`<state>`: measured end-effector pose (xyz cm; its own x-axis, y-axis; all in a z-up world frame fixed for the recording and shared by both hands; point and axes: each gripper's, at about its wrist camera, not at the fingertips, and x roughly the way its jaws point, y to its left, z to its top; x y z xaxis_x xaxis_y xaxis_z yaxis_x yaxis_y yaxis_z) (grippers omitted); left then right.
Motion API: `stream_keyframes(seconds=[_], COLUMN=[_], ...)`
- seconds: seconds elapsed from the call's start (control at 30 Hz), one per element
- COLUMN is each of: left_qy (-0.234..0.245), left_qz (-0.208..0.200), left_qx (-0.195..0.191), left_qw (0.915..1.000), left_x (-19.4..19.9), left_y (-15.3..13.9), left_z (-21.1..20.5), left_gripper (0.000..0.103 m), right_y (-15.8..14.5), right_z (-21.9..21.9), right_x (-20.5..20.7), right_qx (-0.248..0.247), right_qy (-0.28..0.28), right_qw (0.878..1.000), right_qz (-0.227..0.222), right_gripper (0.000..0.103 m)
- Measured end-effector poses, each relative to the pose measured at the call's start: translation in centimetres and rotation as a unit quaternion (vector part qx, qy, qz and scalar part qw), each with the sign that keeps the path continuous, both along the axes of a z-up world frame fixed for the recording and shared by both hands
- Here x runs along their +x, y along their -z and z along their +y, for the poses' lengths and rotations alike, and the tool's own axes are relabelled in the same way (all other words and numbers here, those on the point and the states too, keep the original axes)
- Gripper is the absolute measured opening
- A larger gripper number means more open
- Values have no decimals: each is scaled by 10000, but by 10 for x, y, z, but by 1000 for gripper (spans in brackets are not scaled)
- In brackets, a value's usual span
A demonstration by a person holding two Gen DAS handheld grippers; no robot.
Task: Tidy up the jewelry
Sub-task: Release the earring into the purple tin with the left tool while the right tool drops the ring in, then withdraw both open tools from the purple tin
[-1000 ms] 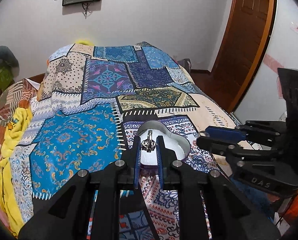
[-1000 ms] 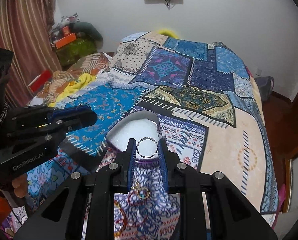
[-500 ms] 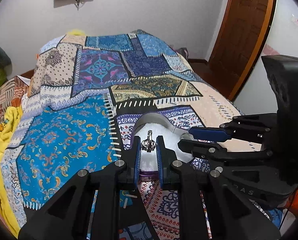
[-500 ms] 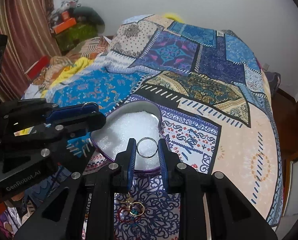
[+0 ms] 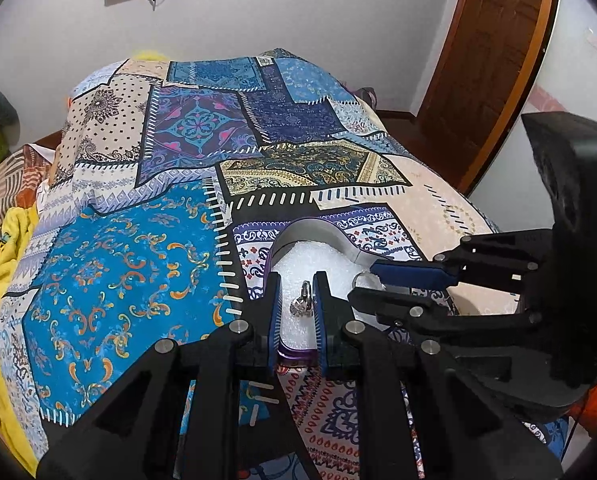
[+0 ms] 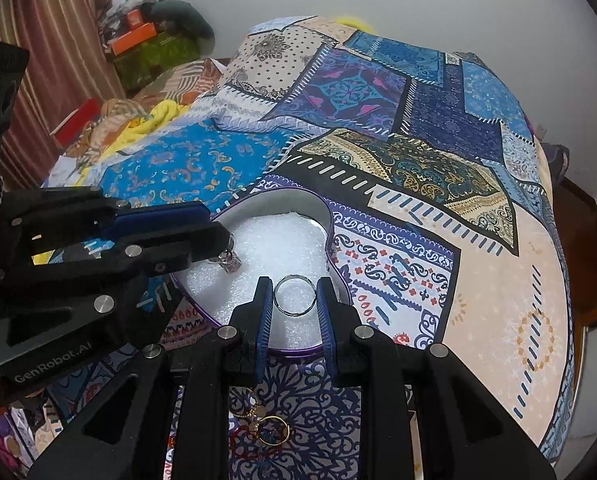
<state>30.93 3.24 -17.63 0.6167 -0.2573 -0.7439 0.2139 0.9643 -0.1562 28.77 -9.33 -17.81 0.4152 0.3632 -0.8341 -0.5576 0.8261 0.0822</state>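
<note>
A heart-shaped tin (image 6: 327, 216) with white foam lining lies on the patchwork bedspread; it also shows in the left wrist view (image 5: 318, 227). My left gripper (image 5: 297, 307) is shut on a silver ring with a stone (image 5: 301, 304) and holds it over the tin's foam; the ring also shows in the right wrist view (image 6: 228, 261). My right gripper (image 6: 294, 300) is shut on a plain silver ring (image 6: 295, 294) above the tin's near edge. Gold earrings (image 6: 267, 424) lie on the bedspread below the right gripper.
The patchwork bedspread (image 5: 138, 264) covers the bed. A yellow blanket (image 5: 2, 248) lies at its left edge. A wooden door (image 5: 494, 52) stands at the right. Boxes and clutter (image 6: 138, 40) sit beside the striped curtain.
Both grippers have moved forward and down over the heart-shaped tin, each still holding its ring. The two grippers are closer together.
</note>
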Motion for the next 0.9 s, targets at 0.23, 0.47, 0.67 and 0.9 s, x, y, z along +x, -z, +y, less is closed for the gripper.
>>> stream_keyframes(seconds=[0.23,0.47,0.67,0.9], left_qy=[-34,-130,-225,-339], left_qz=[-102,-245,-460,-619], left_qx=[23,74,231,270], left_qw=[9999,9996,9984,9971], left_x=[-8,-23,-42,-68], left_y=[-12,-29,-48,-66], left_z=[2,6,5,3], left_gripper=[14,15,27,41], right_y=[-3,-17,-42,-72], right_z=[3,0,-7,-22], right_x=[-3,-11,-28,-53], right_qx=[-162,-275,-272,-40], right_qy=[-32,94,194,408], right_qw=[9998,9990,9976,9950], right_qz=[-111,-326,-612,-910], right_gripper=[21,26,26,48])
